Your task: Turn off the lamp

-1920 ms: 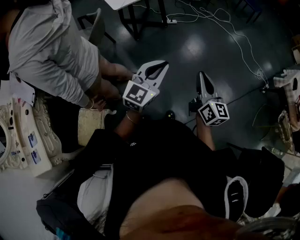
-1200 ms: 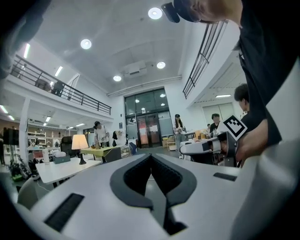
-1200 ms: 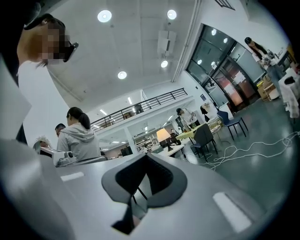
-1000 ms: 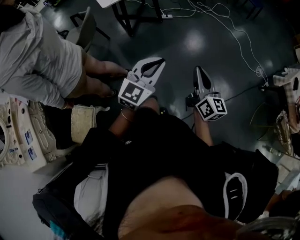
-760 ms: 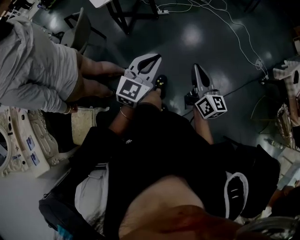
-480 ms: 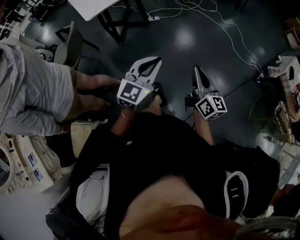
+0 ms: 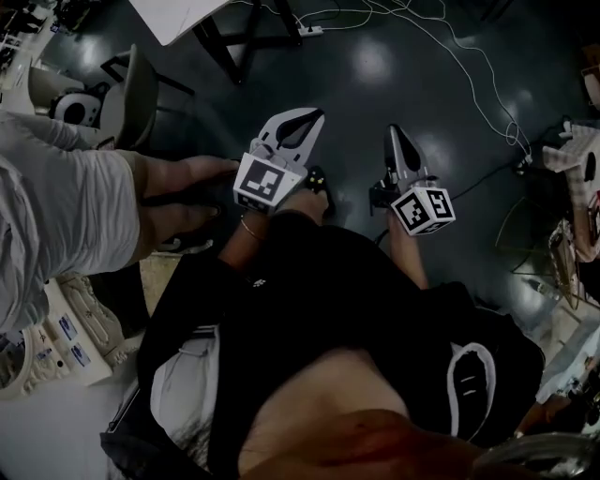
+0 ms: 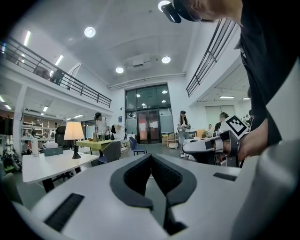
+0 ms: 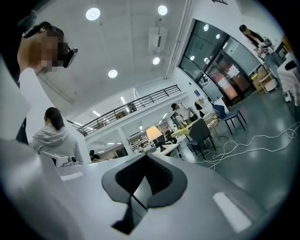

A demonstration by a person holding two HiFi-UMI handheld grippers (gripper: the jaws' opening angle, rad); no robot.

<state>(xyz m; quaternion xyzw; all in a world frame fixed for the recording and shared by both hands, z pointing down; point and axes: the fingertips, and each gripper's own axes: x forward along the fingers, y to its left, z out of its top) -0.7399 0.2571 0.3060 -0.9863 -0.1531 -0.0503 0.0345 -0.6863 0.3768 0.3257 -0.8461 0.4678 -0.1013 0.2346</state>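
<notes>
Cream-shaded lamp (image 8: 74,132) stands on a white table (image 8: 47,165) far across the hall, well apart from both grippers; in the left gripper view it sits left of and above the tips of the left gripper (image 8: 151,159), whose jaws are pressed together on nothing; in the right gripper view the lamp (image 9: 153,133) shows just above the tips of the right gripper (image 9: 146,158), likewise closed and empty; in the head view the left gripper (image 7: 307,120) and right gripper (image 7: 397,148) are held side by side over dark floor (image 7: 356,103), pointing away from the person; that view does not take in the lamp, only a white table corner (image 7: 178,14) cut off at the top edge; the lamp's switch is too small to make out, and its foot is hard to tell apart from clutter in the right gripper view; the head view is dim, its lower half filled by the person's own dark clothes (image 7: 319,309); a person in grey (image 7: 66,216) stands close at the left; a dark chair (image 8: 111,151) and a yellow-green table (image 8: 91,142) stand beside the lamp's table, between it and the grippers; white cables (image 7: 459,56) trail over the floor; the right gripper's marker cube (image 8: 236,125) shows at the right of the left gripper view.
</notes>
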